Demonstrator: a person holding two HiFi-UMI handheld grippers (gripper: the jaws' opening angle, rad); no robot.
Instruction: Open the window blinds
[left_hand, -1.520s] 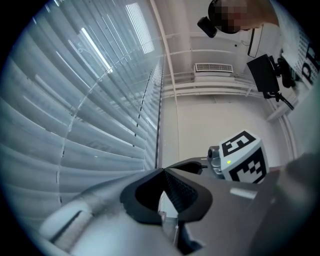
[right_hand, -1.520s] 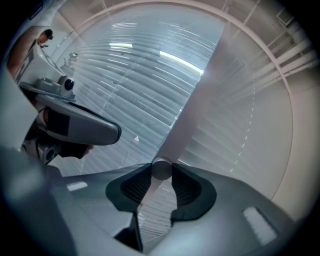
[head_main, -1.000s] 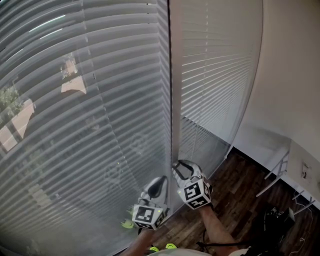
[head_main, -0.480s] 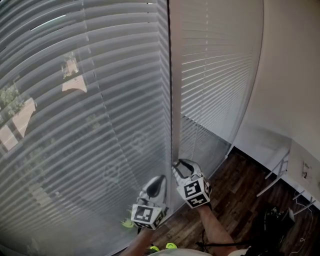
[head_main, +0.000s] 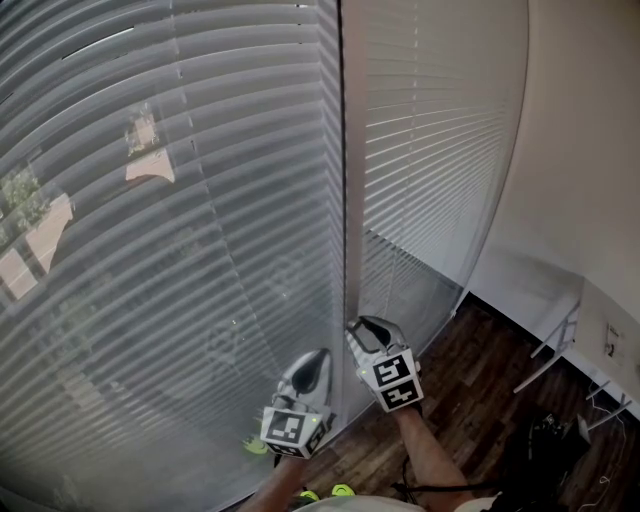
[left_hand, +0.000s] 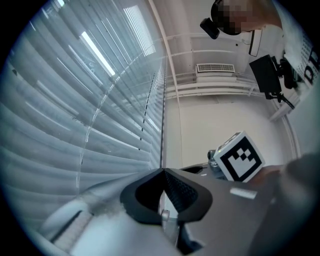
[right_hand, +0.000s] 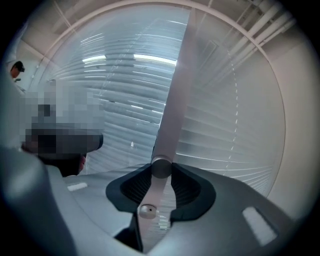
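Observation:
Two grey slatted blinds cover the window, a wide left blind (head_main: 150, 250) and a narrower right blind (head_main: 430, 150). A pale tilt wand (head_main: 350, 200) hangs between them. My right gripper (head_main: 366, 325) is shut on the wand's lower end; in the right gripper view the wand (right_hand: 172, 100) runs up from the jaws and its round end cap sits between the pads (right_hand: 186, 186). My left gripper (head_main: 316, 357) hovers just left of it, close to the slats. Its jaws meet at the tips (left_hand: 164, 171) with nothing seen between them. Trees and buildings show faintly through the left blind.
A white wall (head_main: 580, 150) stands to the right. Below it is dark wooden floor (head_main: 470, 400), with a white desk (head_main: 600, 330) and a dark bag (head_main: 550, 440) at the lower right. Green shoe tips (head_main: 256, 447) show near the blind's foot.
The right gripper's marker cube has rolled slightly about the wand while staying in place. The left gripper has held still. The slats look about the same.

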